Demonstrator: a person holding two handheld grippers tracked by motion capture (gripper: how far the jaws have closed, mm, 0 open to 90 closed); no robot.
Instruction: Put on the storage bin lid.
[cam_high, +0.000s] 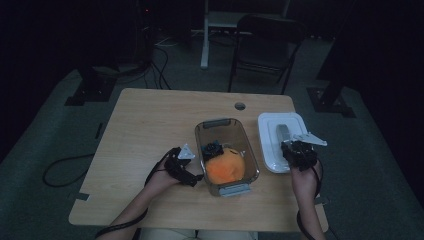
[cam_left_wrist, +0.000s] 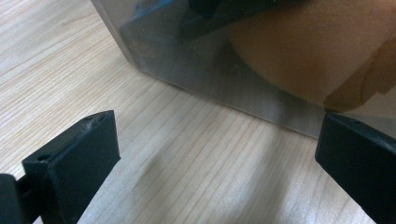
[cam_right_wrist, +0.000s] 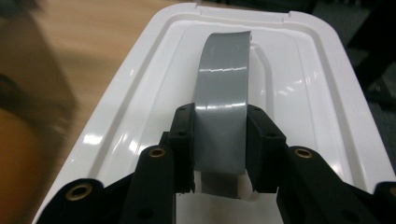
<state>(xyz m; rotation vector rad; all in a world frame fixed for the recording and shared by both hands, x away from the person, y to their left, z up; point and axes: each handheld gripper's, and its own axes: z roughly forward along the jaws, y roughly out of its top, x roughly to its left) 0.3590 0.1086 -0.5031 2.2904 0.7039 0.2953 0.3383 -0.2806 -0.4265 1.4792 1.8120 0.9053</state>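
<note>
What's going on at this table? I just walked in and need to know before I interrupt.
A person works with a gripper in each hand. The right gripper is shut on the grey strap handle of a white plastic lid lying on the wooden table. The left gripper, jaws open, sits beside the clear rectangular plastic container, which holds an orange rounded object and a small dark item.
</note>
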